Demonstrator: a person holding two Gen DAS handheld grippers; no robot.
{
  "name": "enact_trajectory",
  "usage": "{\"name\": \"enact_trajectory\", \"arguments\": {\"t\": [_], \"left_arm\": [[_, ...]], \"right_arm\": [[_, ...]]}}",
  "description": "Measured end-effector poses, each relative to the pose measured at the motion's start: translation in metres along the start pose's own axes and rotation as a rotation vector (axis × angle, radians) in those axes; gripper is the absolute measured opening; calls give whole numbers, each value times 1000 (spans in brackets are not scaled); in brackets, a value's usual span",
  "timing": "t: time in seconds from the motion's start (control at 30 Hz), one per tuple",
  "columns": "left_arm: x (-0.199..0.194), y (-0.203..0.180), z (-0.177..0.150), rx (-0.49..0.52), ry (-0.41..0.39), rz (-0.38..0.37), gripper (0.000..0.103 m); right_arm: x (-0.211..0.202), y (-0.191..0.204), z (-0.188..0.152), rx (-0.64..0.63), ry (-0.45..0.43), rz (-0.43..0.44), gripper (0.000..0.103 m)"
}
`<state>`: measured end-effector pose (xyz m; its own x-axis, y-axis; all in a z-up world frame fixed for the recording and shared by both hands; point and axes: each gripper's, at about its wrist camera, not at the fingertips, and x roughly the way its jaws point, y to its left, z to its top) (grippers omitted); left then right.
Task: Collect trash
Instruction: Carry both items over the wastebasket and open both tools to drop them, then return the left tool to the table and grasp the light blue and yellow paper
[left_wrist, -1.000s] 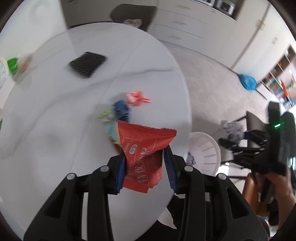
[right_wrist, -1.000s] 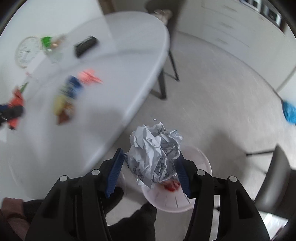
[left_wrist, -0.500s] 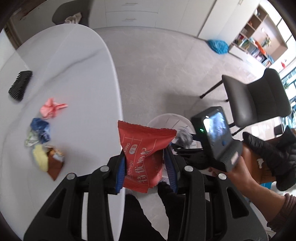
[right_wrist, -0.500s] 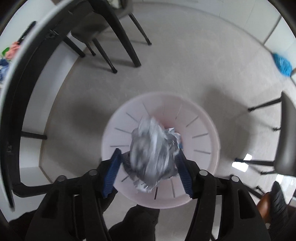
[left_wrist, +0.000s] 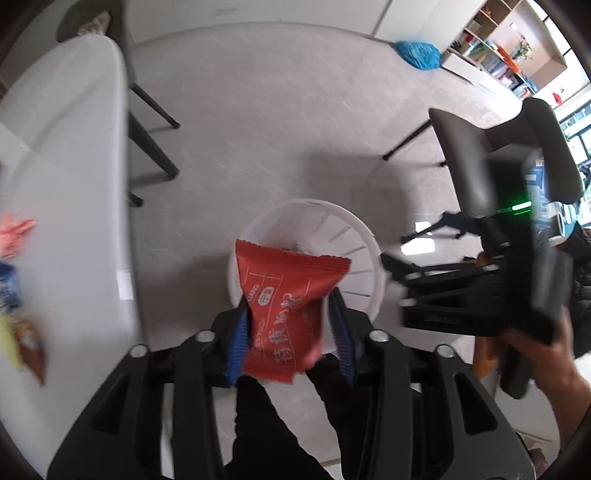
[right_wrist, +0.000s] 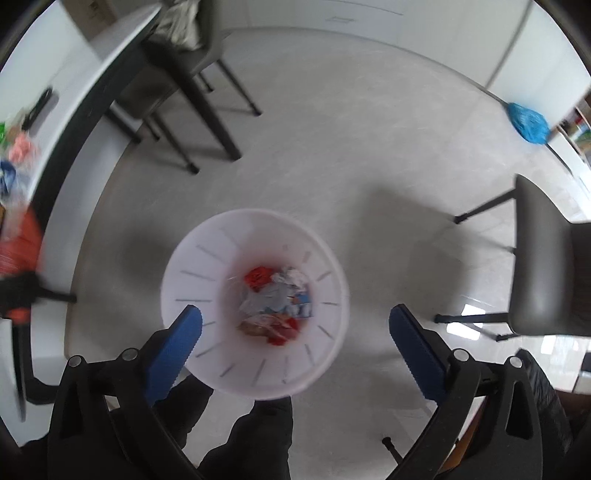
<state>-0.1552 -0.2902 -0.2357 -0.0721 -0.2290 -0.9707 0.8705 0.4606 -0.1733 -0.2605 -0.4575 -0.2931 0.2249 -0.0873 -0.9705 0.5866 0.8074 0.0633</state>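
Note:
My left gripper (left_wrist: 290, 314) is shut on a red snack wrapper (left_wrist: 286, 306) and holds it above the near rim of the white waste bin (left_wrist: 354, 240) on the floor. My right gripper (right_wrist: 295, 319) is open and empty, directly above the same bin (right_wrist: 199, 266). Inside the bin lie a crumpled paper ball (right_wrist: 293, 278) and several red and blue wrappers (right_wrist: 273, 325). More wrappers lie on the white table (left_wrist: 74, 147): a pink one (left_wrist: 14, 232), a blue one (left_wrist: 7, 286) and a yellow-brown one (left_wrist: 22, 341).
The table's black legs (left_wrist: 147, 147) stand left of the bin. A dark chair (right_wrist: 543, 258) stands to the right and another (right_wrist: 177, 59) at the table's far end. A blue bag (right_wrist: 526, 120) lies on the floor far off. The right gripper body (left_wrist: 498, 295) is right of the bin.
My right gripper has opened and the crumpled paper has dropped into the bin. My left gripper has swung from over the table to above the bin, still holding the red wrapper.

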Motion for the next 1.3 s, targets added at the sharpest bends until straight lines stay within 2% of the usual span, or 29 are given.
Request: {"name": "enact_trajectory", "arguments": {"t": [0.03,0.07,0.1,0.2,0.33,0.57,0.83,1.03,1.3], "left_arm": [[6,-4,1,1,11,-8,66],[7,-5,0,1,14,-8,81],[9,-10,1,7,13,-13,87],[7,-22,9,16,12,-4,95],[-8,-27,16,2,-15,2,95],[-49,-21,17,-45,-93,32,95],[-105,18,-3,-91,-201,121,95],[-120,72,-27,-203,-230,211,95],[-117,179,-69,-481,-223,240,95]], "right_arm": [[-5,-8,-1,11,-3,-11,100],[-7,-14,-2,20,-3,-19,100],[-11,-24,-3,31,-4,-23,100],[-17,-40,-3,49,-8,-16,100],[-24,-45,6,39,-19,-7,100],[-47,-29,22,0,-69,16,100],[-73,15,39,-48,-134,58,100],[-80,60,51,-95,-150,95,100],[-81,115,60,-137,-154,158,101]]}}
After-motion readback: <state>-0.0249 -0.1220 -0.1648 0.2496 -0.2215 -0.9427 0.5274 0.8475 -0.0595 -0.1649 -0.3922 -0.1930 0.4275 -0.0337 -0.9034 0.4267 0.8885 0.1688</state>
